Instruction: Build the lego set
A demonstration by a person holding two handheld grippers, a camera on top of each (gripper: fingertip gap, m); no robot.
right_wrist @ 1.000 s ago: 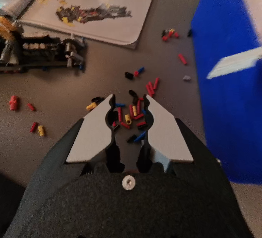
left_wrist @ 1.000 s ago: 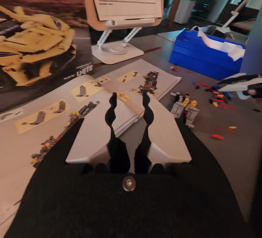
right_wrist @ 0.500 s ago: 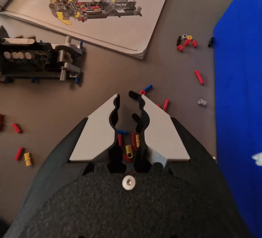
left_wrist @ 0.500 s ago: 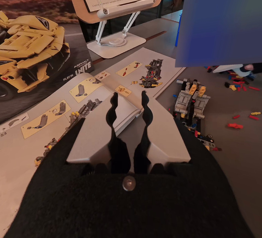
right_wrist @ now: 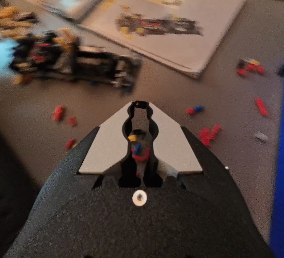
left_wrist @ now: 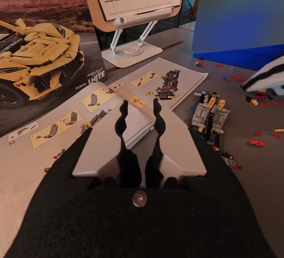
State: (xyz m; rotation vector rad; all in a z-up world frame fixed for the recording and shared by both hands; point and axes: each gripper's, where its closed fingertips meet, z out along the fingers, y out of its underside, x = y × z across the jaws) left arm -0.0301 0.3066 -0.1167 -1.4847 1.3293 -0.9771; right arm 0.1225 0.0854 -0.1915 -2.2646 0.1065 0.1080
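Lego pieces lie in two groups on my grey counter (left_wrist: 253,189): a half-built black and grey chassis with yellow connectors (left_wrist: 210,112), and a scatter of small red, blue, yellow and black loose pins (left_wrist: 261,99) spread beyond it. The chassis sits just beside the right edge of the open white instruction booklet (left_wrist: 176,84), apart from both of my tools.

My left tool (left_wrist: 140,102) hangs over the booklet's fold with its black wavy fingers spread wide and nothing between them. Behind the booklet the set's box with a yellow car printed on it (left_wrist: 38,59) stands upright, and next to it a white stand with a wooden board carrying a printed sheet (left_wrist: 132,19). A blue plastic bin (left_wrist: 245,59) sits at the far right of the counter.

My right tool (right_wrist: 140,104) is drawn narrow, its tips pinching a small black lego pin (right_wrist: 140,104) right at their very ends. The right wrist view is blurred, so I can make out little more of the pin than its colour. Below that tool the loose pins show through the gap, and the chassis (right_wrist: 92,64) lies up and to the left of it, near the corner of the booklet (right_wrist: 199,42). In the left wrist view my right tool (left_wrist: 264,79) appears as a blurred white and black shape above the scattered pins.
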